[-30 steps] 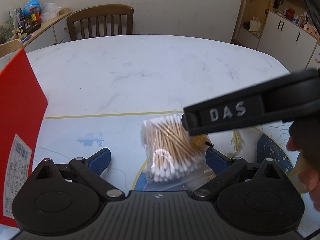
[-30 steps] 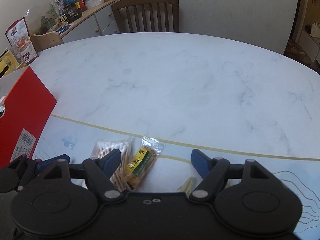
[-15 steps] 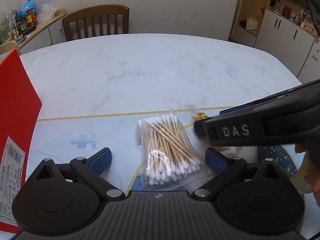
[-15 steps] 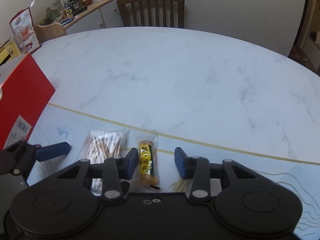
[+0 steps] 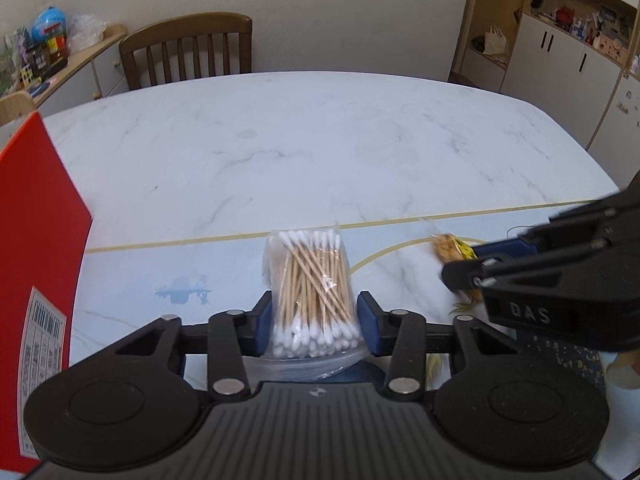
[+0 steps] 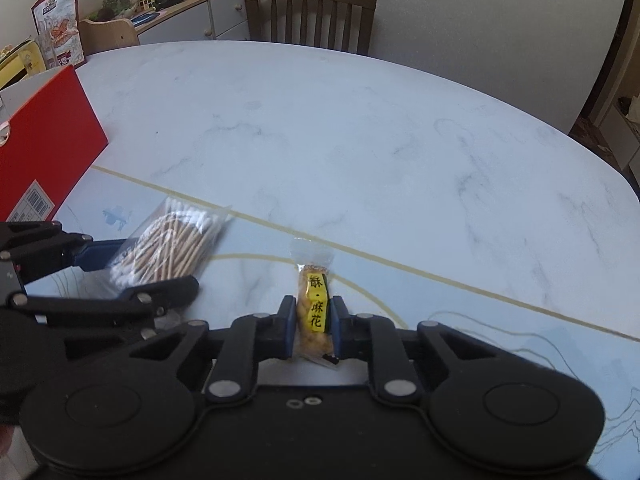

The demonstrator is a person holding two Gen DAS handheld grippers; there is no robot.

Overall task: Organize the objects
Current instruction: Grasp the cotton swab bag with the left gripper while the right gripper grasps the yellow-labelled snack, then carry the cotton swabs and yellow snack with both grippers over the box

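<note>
Both grabs are happening at once on the table (image 5: 320, 140): the left gripper (image 5: 316, 322) is closing on the bag of cotton swabs (image 5: 310, 292), the right gripper (image 6: 313, 326) closing on the yellow snack packet (image 6: 314, 312). Next, I'd guess, both get lifted toward the red box (image 6: 44, 144) nearby.

Beyond the marble table (image 5: 320, 140) we see a wooden chair (image 5: 188, 54) pushed in, a cluttered sideboard (image 6: 192, 4) at left, and white cupboards (image 5: 560, 64) at far right.
</note>
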